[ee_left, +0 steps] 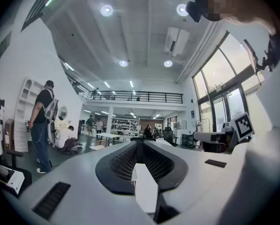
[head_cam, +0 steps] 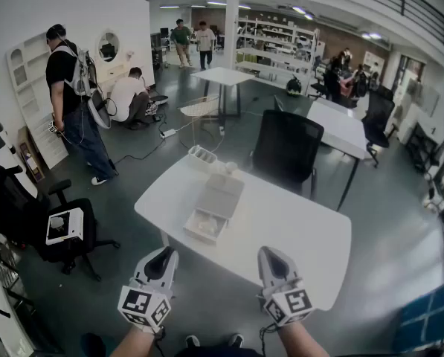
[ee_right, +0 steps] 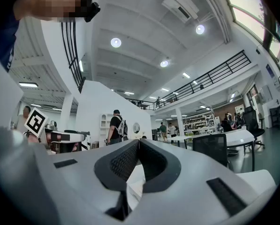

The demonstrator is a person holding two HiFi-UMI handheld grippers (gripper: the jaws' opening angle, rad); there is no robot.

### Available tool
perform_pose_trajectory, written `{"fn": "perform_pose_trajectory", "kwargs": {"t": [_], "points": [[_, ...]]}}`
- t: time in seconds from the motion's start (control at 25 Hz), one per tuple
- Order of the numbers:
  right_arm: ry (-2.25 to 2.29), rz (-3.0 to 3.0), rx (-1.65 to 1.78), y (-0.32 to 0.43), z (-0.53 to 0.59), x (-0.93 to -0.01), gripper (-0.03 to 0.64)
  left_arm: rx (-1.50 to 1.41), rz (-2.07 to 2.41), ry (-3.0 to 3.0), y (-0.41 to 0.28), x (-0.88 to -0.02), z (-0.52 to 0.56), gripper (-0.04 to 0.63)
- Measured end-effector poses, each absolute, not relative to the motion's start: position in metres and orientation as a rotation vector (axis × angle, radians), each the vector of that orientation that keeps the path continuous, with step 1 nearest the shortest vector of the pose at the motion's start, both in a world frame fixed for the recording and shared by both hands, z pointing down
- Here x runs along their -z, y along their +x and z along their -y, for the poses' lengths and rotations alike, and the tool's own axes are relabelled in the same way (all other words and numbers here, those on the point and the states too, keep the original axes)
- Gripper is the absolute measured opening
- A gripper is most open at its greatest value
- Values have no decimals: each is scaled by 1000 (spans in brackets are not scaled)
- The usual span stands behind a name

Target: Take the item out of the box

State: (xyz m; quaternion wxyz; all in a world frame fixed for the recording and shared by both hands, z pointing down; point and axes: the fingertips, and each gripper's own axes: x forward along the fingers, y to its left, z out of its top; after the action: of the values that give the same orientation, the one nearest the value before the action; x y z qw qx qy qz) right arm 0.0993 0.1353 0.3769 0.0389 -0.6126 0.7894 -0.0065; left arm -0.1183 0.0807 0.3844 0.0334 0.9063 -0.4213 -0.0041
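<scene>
**A:** Which step is this?

**B:** I'd call it the approach, with nothing handled yet. Nearest the camera, the left gripper and the right gripper are side by side, short of the near edge of the tabletop and touching nothing.

**A:** How do the jaws stand?

**B:** Both pairs are together. In the left gripper view the left gripper's tips meet with nothing between them, and the right gripper looks the same in its own view. Both are empty.

**A:** And the box?

**B:** The box lies on the left half of the tabletop. Its near end is close to the near edge, and its length runs toward the far edge. That near end is open, and the item shows there as something pale lying inside. It's too small to tell what it is. The far part of the box is a flat grey panel, either a lid or a sleeve, I can't tell which.

**A:** Anything past it?

**B:** Just beyond the box's far end there's a small round white thing. A white tray sits at the far left corner, and a black chair stands behind the far edge.

**A:** What does the next move call for?

**B:** As I judge it, one gripper goes forward over the near edge and opens before it comes down into the open end. The left is better placed for that. The jaws should straddle the item and not the box wall. The other gripper could steady the box so it doesn't slide.
</scene>
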Motion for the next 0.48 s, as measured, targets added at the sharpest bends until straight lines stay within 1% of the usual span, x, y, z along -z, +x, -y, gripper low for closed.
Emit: {"fn": "perform_pose_trajectory", "kwargs": {"t": [0.32,0.48], "points": [[-1843,-2437,9,134,-143,-377,17,16,1326,2793,-79,-378,-92,64],[-1824,-2445,-3,140,-141,-373,17,12,1341,2796,-72,-375,-93,64]]}}
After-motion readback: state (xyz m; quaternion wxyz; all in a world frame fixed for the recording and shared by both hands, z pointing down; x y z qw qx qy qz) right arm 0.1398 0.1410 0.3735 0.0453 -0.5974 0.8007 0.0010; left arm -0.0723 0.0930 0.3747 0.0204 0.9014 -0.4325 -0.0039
